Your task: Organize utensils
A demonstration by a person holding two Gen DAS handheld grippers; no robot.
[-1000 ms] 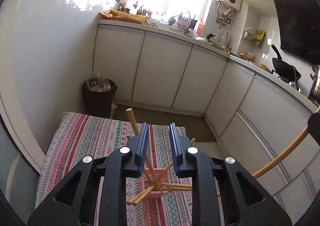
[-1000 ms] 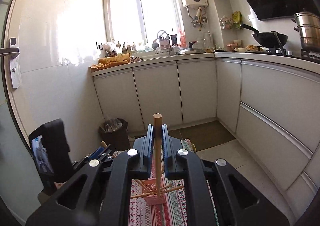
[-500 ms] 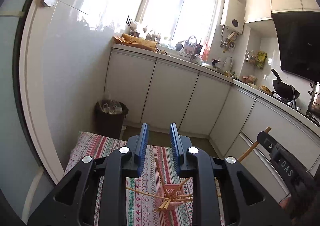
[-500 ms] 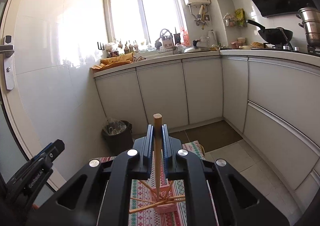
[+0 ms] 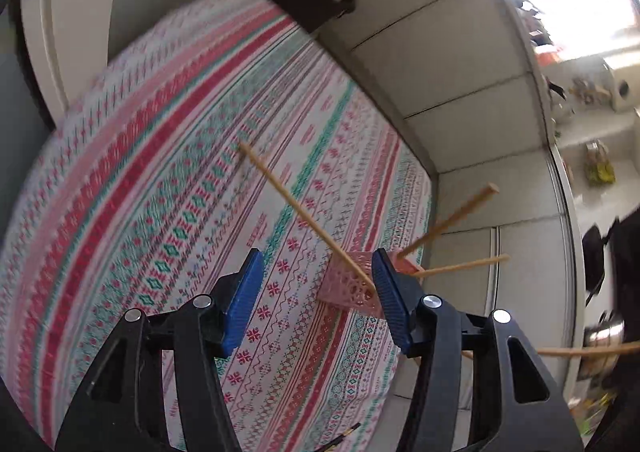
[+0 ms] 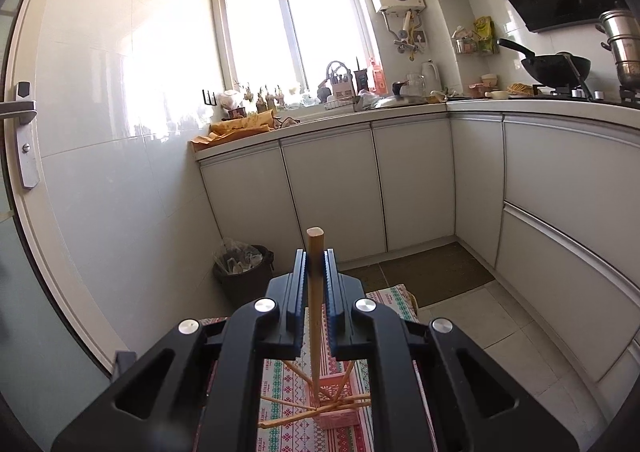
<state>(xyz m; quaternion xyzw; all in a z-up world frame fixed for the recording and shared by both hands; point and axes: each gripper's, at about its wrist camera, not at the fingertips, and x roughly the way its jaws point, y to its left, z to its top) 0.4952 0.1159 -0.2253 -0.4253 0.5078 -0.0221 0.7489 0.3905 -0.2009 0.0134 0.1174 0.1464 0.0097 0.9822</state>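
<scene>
My left gripper (image 5: 316, 256) points down at a table with a patterned cloth (image 5: 160, 172); its jaws are opening and the blue pads (image 5: 240, 292) press on nothing. A pink lattice basket (image 5: 352, 288) stands on the cloth right against the right-hand pad. Several wooden chopsticks (image 5: 304, 216) lean out of it, one slanting across the gap. In the right wrist view my right gripper (image 6: 315, 256) is shut on one upright wooden chopstick (image 6: 314, 244), whose lower end reaches down to the pink basket (image 6: 340, 416) with its splayed chopsticks.
A dark waste bin (image 6: 244, 276) stands on the floor beyond the table's far edge, by the white wall. White cabinets (image 6: 332, 188) run around the room under a cluttered counter. A wok (image 6: 556, 68) sits on the stove at the right. A door handle (image 6: 20, 108) is at the far left.
The left gripper has dropped, rolled and tipped down toward the cloth, and its jaws have spread much wider. The right gripper has stayed put, still clamped on its chopstick.
</scene>
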